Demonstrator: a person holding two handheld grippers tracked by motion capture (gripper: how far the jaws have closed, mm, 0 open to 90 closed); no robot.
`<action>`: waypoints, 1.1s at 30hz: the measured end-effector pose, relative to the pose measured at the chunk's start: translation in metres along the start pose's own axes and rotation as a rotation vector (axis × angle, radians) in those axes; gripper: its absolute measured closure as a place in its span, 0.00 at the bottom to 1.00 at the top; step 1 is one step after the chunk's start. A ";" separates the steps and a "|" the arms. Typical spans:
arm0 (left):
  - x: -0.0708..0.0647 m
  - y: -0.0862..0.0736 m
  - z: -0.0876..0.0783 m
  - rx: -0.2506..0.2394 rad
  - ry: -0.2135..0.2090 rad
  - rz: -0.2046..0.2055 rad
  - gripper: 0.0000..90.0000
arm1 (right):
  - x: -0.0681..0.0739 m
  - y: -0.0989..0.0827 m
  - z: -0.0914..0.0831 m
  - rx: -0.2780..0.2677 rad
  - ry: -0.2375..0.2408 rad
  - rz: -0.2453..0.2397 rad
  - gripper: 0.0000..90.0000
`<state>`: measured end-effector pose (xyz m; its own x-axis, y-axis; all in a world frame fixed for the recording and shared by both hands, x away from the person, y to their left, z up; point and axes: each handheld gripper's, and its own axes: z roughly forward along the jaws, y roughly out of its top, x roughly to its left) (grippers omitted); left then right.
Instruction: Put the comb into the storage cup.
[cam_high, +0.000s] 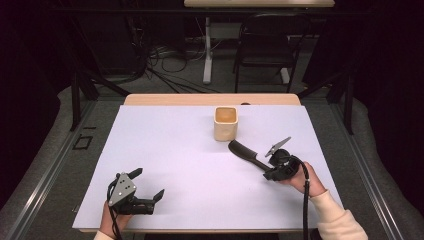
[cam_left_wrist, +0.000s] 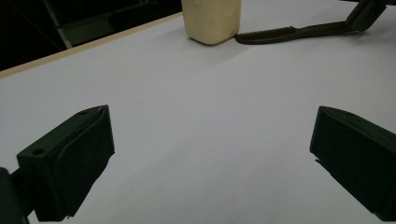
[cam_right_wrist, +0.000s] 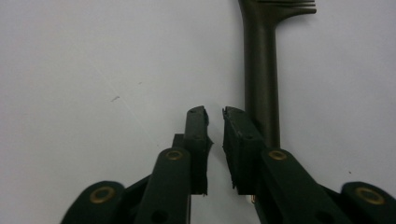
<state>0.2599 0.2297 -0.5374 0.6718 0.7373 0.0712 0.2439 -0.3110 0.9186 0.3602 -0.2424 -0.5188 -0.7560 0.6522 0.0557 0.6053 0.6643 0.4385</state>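
One cream cup (cam_high: 225, 123), one dark brush (cam_high: 248, 154), two claws (cam_high: 147, 184), one white table sheet (cam_high: 180, 165)

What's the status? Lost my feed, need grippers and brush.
Left gripper open, idle on the sheet. Right gripper barely parted, nothing between the pads, brush handle beside it. Brush flat on the sheet, head near the cup. Nothing in the way.

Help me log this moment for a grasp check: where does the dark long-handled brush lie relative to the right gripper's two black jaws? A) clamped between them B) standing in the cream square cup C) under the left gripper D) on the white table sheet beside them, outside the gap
D: in the right gripper view the brush lies on the sheet alongside one jaw of the right gripper, whose narrow gap holds nothing.
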 end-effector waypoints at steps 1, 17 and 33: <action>0.000 0.000 0.000 0.000 0.000 0.000 0.00 | 0.001 0.000 -0.003 0.000 0.006 0.004 0.80; 0.000 0.000 0.001 0.002 -0.002 0.003 0.00 | 0.001 0.014 -0.015 -0.026 -0.073 -0.009 0.21; -0.001 0.000 0.002 0.004 -0.002 0.000 0.00 | -0.007 0.032 -0.001 0.021 -0.110 -0.008 0.00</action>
<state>0.2603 0.2277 -0.5379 0.6730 0.7363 0.0702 0.2469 -0.3130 0.9171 0.3846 -0.2266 -0.5039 -0.7300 0.6819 -0.0470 0.6051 0.6767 0.4195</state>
